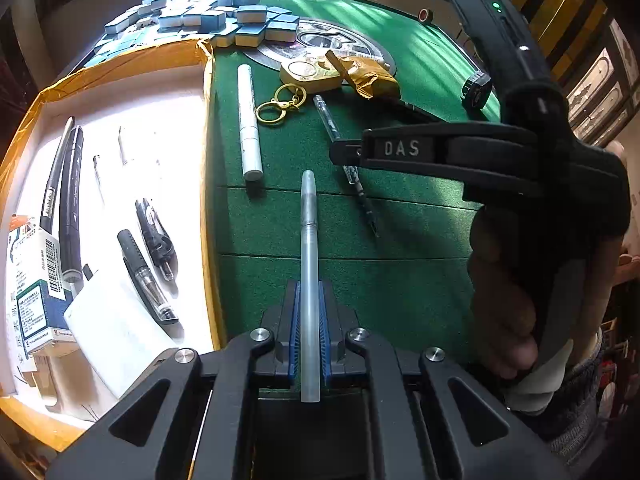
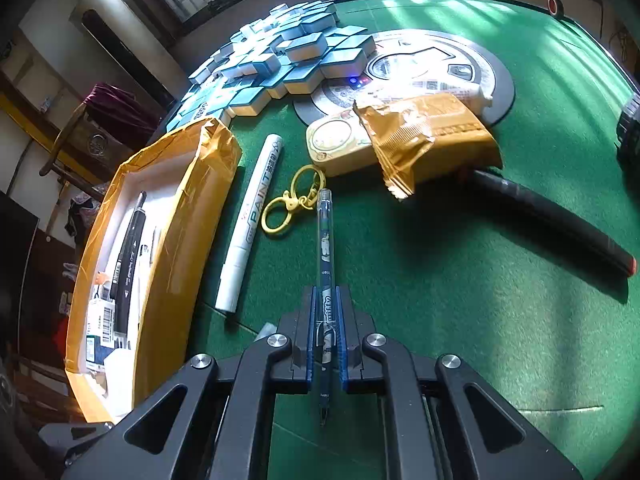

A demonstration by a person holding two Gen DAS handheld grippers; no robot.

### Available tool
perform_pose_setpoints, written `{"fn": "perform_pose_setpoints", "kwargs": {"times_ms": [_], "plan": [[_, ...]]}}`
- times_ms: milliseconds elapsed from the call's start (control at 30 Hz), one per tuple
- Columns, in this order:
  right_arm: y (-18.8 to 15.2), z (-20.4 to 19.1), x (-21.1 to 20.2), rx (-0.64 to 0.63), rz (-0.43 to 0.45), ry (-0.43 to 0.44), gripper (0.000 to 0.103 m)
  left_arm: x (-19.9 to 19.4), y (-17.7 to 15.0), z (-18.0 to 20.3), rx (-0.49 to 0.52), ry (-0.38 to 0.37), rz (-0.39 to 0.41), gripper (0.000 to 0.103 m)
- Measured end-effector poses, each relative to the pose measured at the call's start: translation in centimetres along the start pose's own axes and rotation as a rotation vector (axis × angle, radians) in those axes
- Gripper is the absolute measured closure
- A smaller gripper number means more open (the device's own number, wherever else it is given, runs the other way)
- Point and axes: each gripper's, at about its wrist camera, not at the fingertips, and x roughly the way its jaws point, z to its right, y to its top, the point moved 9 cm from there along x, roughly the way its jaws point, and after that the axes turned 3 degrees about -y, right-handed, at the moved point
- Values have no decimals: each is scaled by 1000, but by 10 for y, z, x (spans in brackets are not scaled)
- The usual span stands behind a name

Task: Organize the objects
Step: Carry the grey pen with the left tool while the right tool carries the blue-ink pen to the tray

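Note:
My left gripper (image 1: 309,292) is shut on a frosted clear pen (image 1: 309,248) that points forward over the green felt table (image 1: 400,300). My right gripper (image 2: 325,300) is shut on a dark blue patterned pen (image 2: 325,248); that gripper (image 1: 348,151) also shows in the left wrist view, with the pen (image 1: 360,188) in it. A yellow-edged cardboard box (image 1: 208,128) with several pens inside lies left of both grippers and also shows in the right wrist view (image 2: 192,216). A white paint marker (image 1: 249,120) lies on the felt beside the box; it also shows in the right wrist view (image 2: 252,224).
A gold keyring (image 2: 292,204), a cream tin (image 2: 340,140), a brown wrapper (image 2: 424,136) and a black pen with a red end (image 2: 552,220) lie ahead. A pile of blue mahjong tiles (image 2: 288,56) sits at the back by the round centre panel (image 2: 496,80).

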Motion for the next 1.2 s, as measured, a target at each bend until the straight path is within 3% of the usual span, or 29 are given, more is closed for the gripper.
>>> {"fn": "perform_pose_setpoints", "kwargs": {"times_ms": [133,300,533,700,767,1067,1133,1200], "plan": [[-24,20,-21,44,12,-11,95,5,0,12,28,22,-10,97],[-39,45,-42,72,70,-100,95,13,0,28,60,26,-32,97],[-52,55,-46,67,76,-122,95,25,-1,32,53,60,-64,96],[-55,54,-47,61,84,-110,95,28,5,26,33,88,-67,82],[-56,53,-47,51,89,-115,94,29,7,25,33,96,-66,81],[-59,50,-48,22,122,-141,95,35,18,28,86,129,-10,82],[-60,51,-49,27,124,-132,95,34,18,25,102,147,-1,93],[-60,51,-49,29,126,-130,95,33,17,23,106,152,2,96]]}}
